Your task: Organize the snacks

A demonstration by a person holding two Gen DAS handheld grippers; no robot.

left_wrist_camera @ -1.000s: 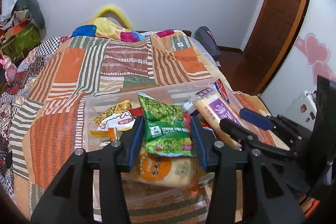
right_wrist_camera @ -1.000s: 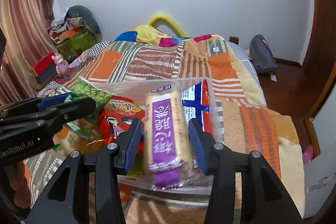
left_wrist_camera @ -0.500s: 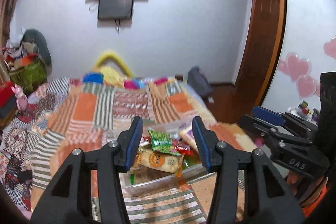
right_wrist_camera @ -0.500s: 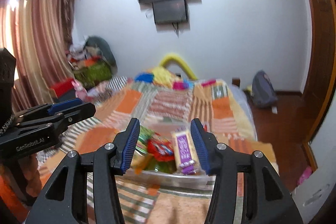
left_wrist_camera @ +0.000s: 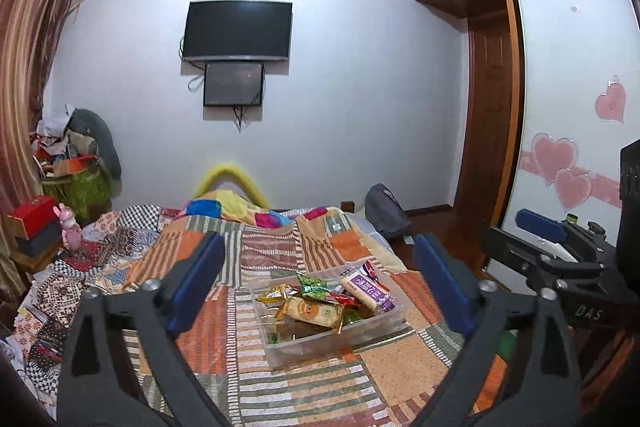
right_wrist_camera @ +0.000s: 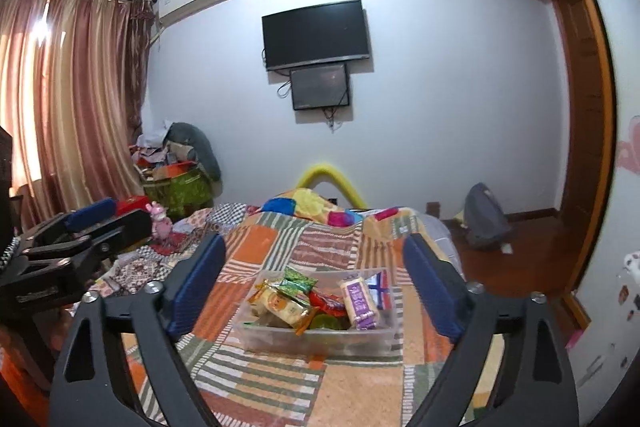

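Note:
A clear plastic bin [left_wrist_camera: 380,329] [right_wrist_camera: 372,339] sits on the patchwork bedspread, holding several snack packs. Among them are a purple-and-cream pack [left_wrist_camera: 366,291] [right_wrist_camera: 359,298], a green pack [left_wrist_camera: 314,283] [right_wrist_camera: 298,281] and an orange-labelled pack [left_wrist_camera: 314,311] [right_wrist_camera: 280,303]. My left gripper [left_wrist_camera: 320,283] is open and empty, held back from the bin and well above the bed. My right gripper [right_wrist_camera: 316,279] is open and empty too, also back from the bin. Each gripper shows at the edge of the other's view: right [left_wrist_camera: 560,255], left [right_wrist_camera: 72,239].
The patchwork bed [left_wrist_camera: 272,251] fills the lower view. A TV [left_wrist_camera: 238,31] hangs on the far wall. A cluttered pile [left_wrist_camera: 76,163] and curtains stand at left. A grey bag [left_wrist_camera: 384,211] lies on the wooden floor by the wardrobe [left_wrist_camera: 492,131] at right.
Both grippers have pulled back and up from the bin and opened wider. The green and purple packs they framed now lie in the bin.

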